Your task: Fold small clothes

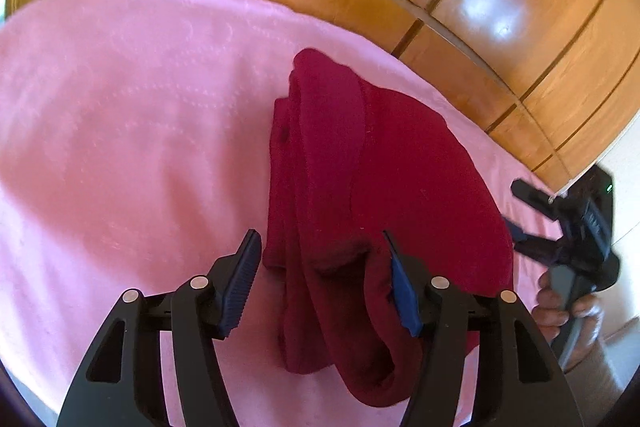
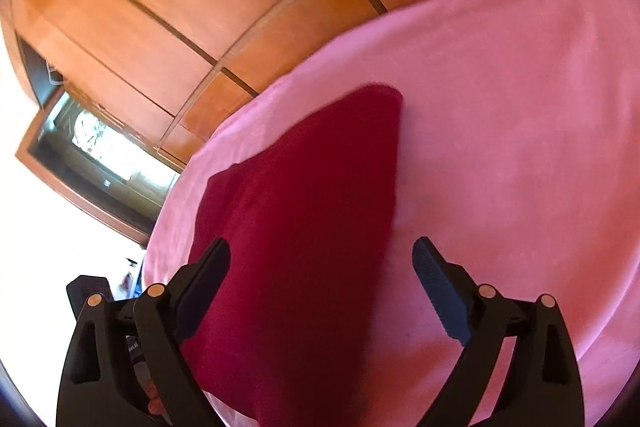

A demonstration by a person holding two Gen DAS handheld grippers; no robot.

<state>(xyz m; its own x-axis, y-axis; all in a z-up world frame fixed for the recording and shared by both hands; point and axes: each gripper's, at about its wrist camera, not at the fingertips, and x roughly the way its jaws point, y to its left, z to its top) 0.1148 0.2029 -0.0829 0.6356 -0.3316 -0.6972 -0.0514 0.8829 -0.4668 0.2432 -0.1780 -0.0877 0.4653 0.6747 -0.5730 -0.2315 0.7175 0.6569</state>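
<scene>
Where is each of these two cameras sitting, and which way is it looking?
Left wrist: sits on the left hand-held gripper, looking down along its open fingers at the dark red garment; the right hand-held gripper and the person's hand show at right.
Right wrist: sits on the right hand-held gripper, looking down between its open fingers at the garment.
Shared: the garment, pink cloth, wooden floor.
</scene>
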